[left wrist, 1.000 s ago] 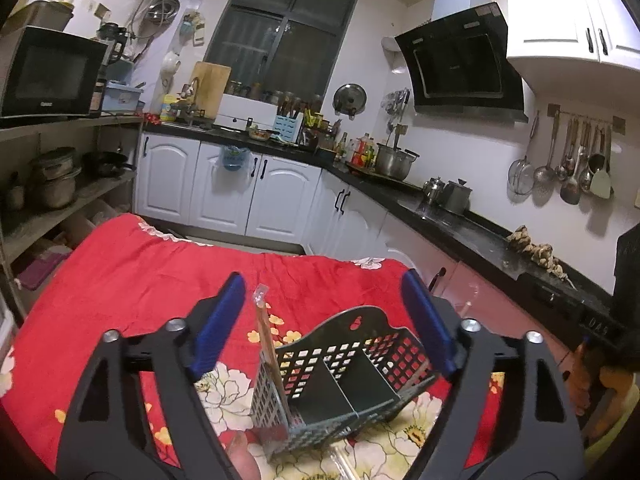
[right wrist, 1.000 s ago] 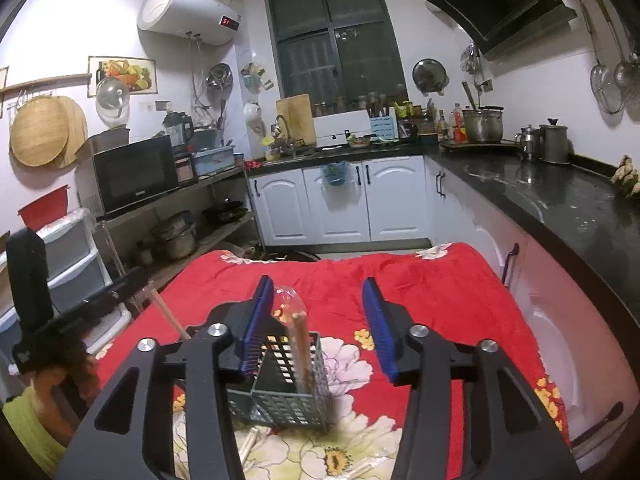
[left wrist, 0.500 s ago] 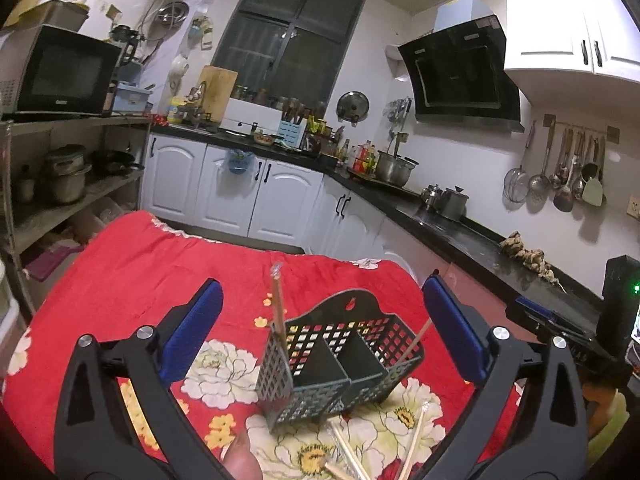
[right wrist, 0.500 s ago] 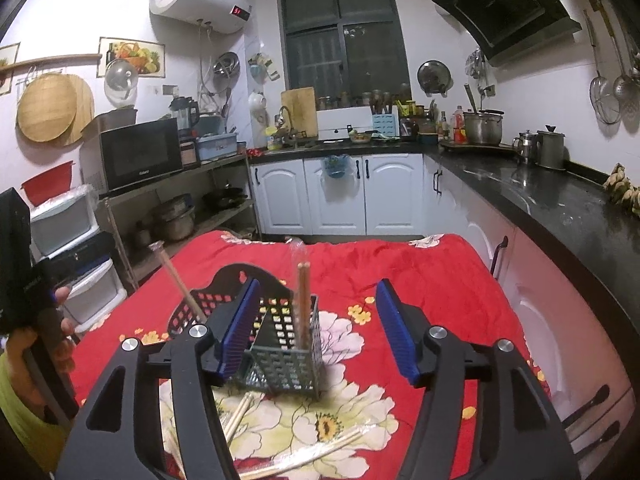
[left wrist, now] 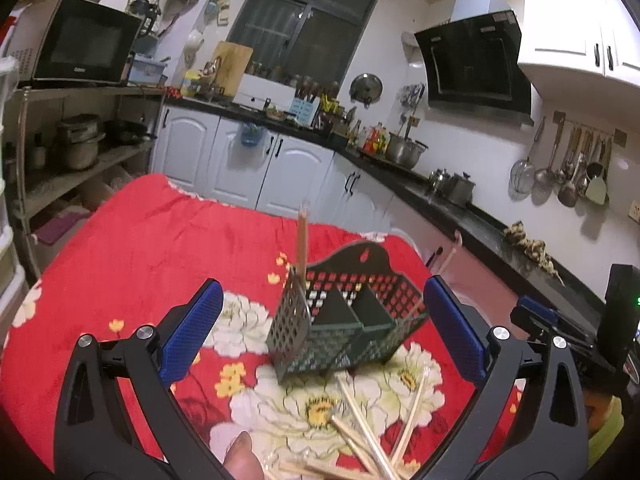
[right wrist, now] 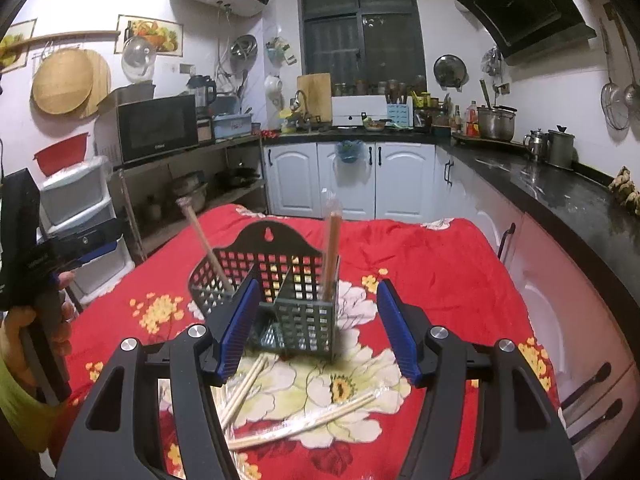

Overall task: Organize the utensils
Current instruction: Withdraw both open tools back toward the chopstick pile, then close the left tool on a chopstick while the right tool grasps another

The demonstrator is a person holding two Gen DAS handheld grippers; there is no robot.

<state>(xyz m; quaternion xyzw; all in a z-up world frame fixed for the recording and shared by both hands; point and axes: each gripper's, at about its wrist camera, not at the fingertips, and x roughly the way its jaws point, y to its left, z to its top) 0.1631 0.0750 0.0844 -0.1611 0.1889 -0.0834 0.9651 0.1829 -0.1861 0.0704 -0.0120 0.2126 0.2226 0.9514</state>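
Landmark: a dark green utensil basket (right wrist: 280,280) stands on a red flowered cloth (right wrist: 420,264) that covers the table.
Basket: it has perforated walls, inner dividers and a raised back with a hanging hole.
Wrapped chopsticks, right end: a brown pair in clear wrap (right wrist: 331,240) stands almost upright in the basket's right end compartment.
Wrapped chopsticks, left end: a second pair (right wrist: 204,240) leans out to the left from the basket's left end compartment.
Loose chopsticks: several pale chopsticks (right wrist: 304,420) lie on the cloth just in front of the basket.
Left gripper (left wrist: 324,332): its blue pads stand wide apart, one on each side of the basket, touching nothing.
Right gripper (right wrist: 316,324): its jaws are apart and empty, in front of the basket; the left pad overlaps the basket's front wall in the right wrist view.
Person: a hand (right wrist: 24,324) holds the left gripper's handle, to the left of the basket.
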